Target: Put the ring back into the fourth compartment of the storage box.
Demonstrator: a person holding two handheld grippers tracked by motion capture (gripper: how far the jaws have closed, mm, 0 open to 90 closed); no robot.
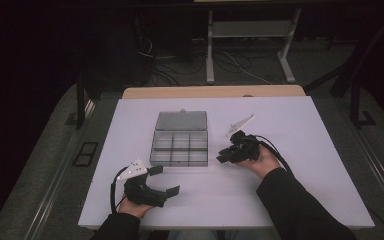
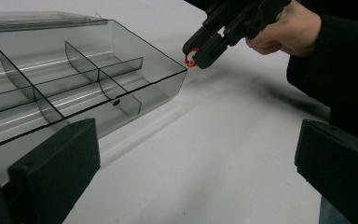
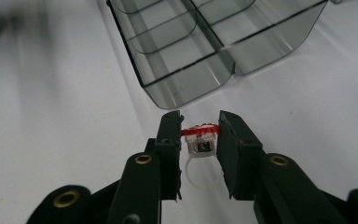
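A clear grey compartment box [image 1: 179, 146] lies open at the middle of the white table, its lid [image 1: 181, 120] folded back. My right gripper [image 1: 223, 156] hovers just right of the box's front corner, shut on a small toy ring [image 3: 200, 140] with a red-and-white top and a clear band. The ring [image 2: 191, 58] shows as a red speck at the jaw tips, close to the box's corner [image 2: 179, 70]. My left gripper [image 1: 164, 180] rests near the table's front edge, below the box, open with nothing between its jaws.
The box's compartments [image 3: 186, 42] look empty. The white board [image 1: 300, 165] has free room right of the box and along the front. Beyond the table stand desk legs [image 1: 210, 50] and cables on the floor.
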